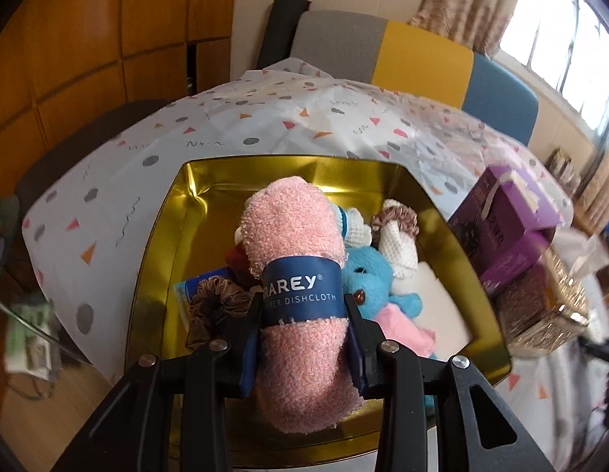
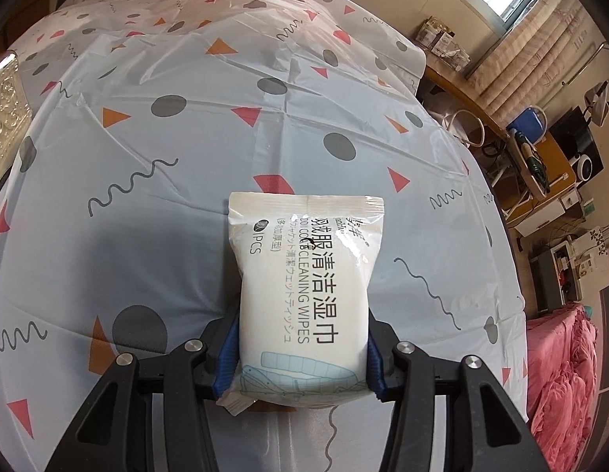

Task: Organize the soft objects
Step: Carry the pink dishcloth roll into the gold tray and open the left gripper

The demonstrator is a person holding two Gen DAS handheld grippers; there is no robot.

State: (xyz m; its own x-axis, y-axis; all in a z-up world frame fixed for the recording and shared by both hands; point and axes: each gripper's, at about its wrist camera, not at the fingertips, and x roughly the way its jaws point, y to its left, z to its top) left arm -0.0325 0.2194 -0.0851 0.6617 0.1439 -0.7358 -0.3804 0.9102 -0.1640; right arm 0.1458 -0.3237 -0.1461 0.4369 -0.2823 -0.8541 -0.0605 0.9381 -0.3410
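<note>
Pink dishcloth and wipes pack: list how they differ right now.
The pink dishcloth is a fuzzy roll with a blue paper band; the wipes pack is a smooth white printed pouch. The dishcloth sits over the gold tin full of soft items; the wipes pack is over bare tablecloth. Shared: each is clamped at its sides, by the left gripper and right gripper.

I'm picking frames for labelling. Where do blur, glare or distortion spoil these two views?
Left wrist view: sharp on the pink dishcloth, glare on the gold tin, the purple box smeared at the right edge. Right wrist view: crisp wipes pack, sheen on the tablecloth, fisheye bending at the edges.
</note>
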